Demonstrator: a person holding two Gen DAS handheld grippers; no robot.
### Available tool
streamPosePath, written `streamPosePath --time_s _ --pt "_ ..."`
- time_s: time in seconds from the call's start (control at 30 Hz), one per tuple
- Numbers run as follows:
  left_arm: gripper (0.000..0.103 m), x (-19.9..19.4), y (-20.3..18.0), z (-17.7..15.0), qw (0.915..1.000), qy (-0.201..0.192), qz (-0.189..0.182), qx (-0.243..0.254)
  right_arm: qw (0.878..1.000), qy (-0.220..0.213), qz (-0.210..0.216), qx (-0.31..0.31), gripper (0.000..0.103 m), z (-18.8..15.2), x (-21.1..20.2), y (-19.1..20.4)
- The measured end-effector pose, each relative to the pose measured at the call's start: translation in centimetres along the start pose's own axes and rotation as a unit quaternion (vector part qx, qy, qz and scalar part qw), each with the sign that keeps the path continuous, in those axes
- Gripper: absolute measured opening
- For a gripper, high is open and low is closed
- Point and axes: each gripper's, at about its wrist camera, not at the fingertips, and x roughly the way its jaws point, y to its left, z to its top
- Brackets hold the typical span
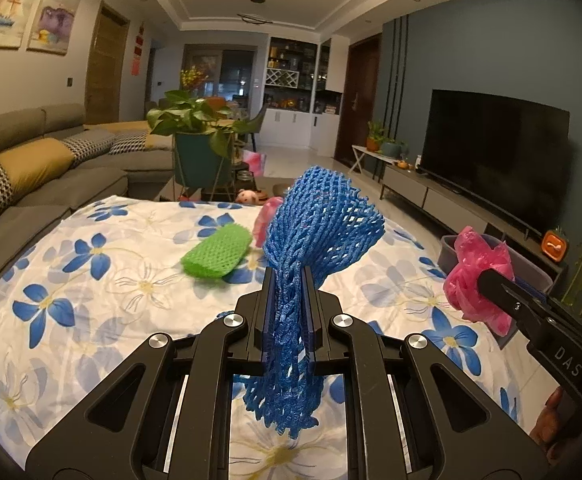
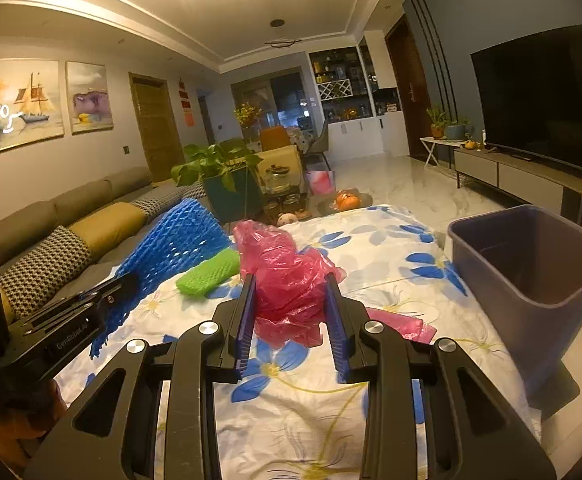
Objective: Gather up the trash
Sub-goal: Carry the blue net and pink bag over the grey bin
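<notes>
My left gripper (image 1: pixel 288 276) is shut on a blue foam net sleeve (image 1: pixel 319 224), which fans out above the pads and hangs below them. My right gripper (image 2: pixel 291 280) is shut on a crumpled pink plastic bag (image 2: pixel 287 268) held above the floral cloth (image 2: pixel 371 240). The left wrist view shows the right gripper (image 1: pixel 479 284) and its pink bag (image 1: pixel 471 280) at the right. In the right wrist view the left gripper (image 2: pixel 129 280) and the blue net (image 2: pixel 175 240) appear at the left. A green foam net (image 1: pixel 217 254) lies on the cloth, also visible as the green net (image 2: pixel 209 272). A grey-purple bin (image 2: pixel 531 276) stands at the right edge.
A flat pink piece (image 2: pixel 403 322) lies on the cloth by the right fingers. A grey sofa (image 1: pixel 31 172) runs along the left. A potted plant (image 1: pixel 199 140) stands beyond the table, with a TV (image 1: pixel 495 152) on a low cabinet at the right.
</notes>
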Motion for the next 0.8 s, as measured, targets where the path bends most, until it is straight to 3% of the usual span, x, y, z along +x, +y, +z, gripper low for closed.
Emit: streamPosePath --time_s 0.47,0.8 --pt "0.012 3.0 -5.0 0.7 0.9986 0.006 -0.038 0.036 0.998 -0.022 -0.049 0.017 0.033 1.0 -1.3 -4.3" --pt "0.012 5.3 -10.4 1.7 0.9929 -0.006 -0.091 0.076 0.992 -0.047 -0.118 0.018 0.033 2.2 -2.3 -8.7"
